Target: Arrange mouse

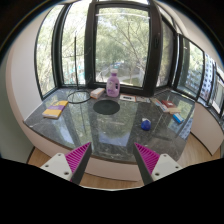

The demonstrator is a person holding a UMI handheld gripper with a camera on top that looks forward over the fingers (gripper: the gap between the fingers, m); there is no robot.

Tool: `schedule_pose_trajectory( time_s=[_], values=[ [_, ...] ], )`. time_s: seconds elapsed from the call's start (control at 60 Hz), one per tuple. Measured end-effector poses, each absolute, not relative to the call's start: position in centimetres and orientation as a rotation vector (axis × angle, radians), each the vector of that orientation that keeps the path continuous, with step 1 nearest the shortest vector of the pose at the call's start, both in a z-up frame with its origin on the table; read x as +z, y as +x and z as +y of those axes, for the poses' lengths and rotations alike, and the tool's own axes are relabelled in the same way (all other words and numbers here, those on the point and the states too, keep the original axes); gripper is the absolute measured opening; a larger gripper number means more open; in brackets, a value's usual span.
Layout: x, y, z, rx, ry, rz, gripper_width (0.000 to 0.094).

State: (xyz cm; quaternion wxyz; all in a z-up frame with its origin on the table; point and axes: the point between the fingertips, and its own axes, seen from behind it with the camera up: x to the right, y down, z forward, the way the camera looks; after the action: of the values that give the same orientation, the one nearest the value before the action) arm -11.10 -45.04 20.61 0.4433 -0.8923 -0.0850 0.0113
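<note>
A dark rounded object that looks like the mouse [106,105] lies on the dark stone table [100,130] in the window bay, just in front of a pink bottle [113,85]. A flat white sheet [97,93] lies to the left of the bottle. My gripper [113,158] is open and empty. Its magenta pads [78,155] stand wide apart above the table's near edge, well short of the mouse.
A yellow sponge [52,113] and another yellow item [62,102] lie on the table's left. A small blue object [146,124], a second blue item [177,118] and a reddish item [168,103] lie on the right. Windows enclose the far side.
</note>
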Motion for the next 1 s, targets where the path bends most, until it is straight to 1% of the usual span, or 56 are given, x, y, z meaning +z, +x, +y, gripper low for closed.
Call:
schedule_pose_trajectory(
  time_s=[0.1, 0.283, 0.383, 0.5, 0.65, 0.767, 0.867, 0.933, 1.0],
  values=[
    [19.4, -9.6, -45.0, 0.015, -2.246, -0.174, 0.0852],
    [14.4, -5.1, -42.3, -0.008, -2.328, -0.101, 0.0854],
    [11.6, -1.8, -39.5, -0.045, -2.353, -0.051, 0.0854],
    [8.8, 1.6, -34.1, -0.075, -2.336, -0.003, 0.0855],
    [5.3, 5.4, -25.1, -0.102, -2.28, 0.019, 0.0854],
    [2.9, 7.2, -18.6, -0.084, -2.248, 0.028, 0.0856],
    [0.6, 8.3, -14.4, -0.076, -2.252, 0.017, 0.0846],
    [-0.3, 8.6, -12.2, -0.06, -2.243, 0.011, 0.0825],
    [-1.3, 8.6, -11.0, -0.055, -2.258, -0.002, 0.0757]
  ],
)
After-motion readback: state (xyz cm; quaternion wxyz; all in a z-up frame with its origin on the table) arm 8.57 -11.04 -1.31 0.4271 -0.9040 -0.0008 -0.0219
